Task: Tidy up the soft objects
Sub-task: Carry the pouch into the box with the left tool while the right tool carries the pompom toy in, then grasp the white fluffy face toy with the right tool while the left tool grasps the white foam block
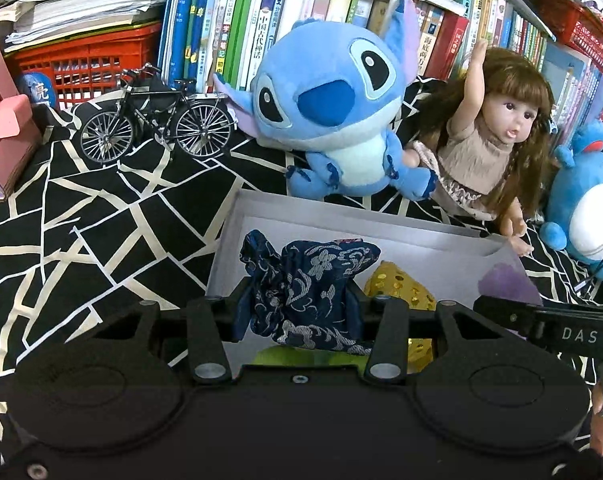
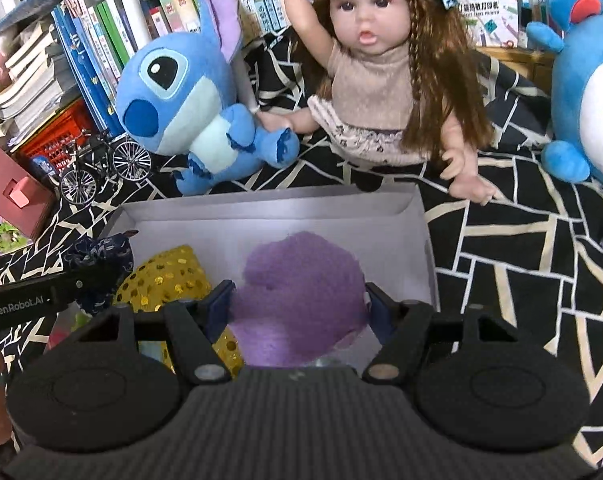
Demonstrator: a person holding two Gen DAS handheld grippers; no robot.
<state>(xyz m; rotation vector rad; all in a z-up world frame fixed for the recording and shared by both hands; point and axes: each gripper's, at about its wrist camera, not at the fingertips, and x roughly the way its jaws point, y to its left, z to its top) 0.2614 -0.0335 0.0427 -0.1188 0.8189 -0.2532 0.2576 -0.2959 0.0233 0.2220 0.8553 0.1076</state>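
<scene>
My left gripper [image 1: 297, 308] is shut on a navy floral fabric pouch [image 1: 305, 280], held over the open white box [image 1: 257, 208]. In the right wrist view my right gripper [image 2: 299, 312] is shut on a fuzzy purple soft object [image 2: 301, 292], also over the white box [image 2: 425, 232]. A gold sequin pouch [image 2: 165, 276] lies inside the box at its left; the same gold pouch [image 1: 401, 288] shows beside the navy one. The navy pouch [image 2: 101, 256] and the left gripper's arm appear at the left edge of the right wrist view.
A blue plush alien [image 1: 333, 108], a long-haired doll [image 1: 497, 140] and a blue round plush [image 1: 585, 208] sit behind the box on a black-and-white cloth [image 1: 81, 220]. A model bicycle [image 1: 157, 120], red crate [image 1: 85, 68], pink box [image 1: 1, 120] and bookshelves [image 1: 229, 20] stand at the back.
</scene>
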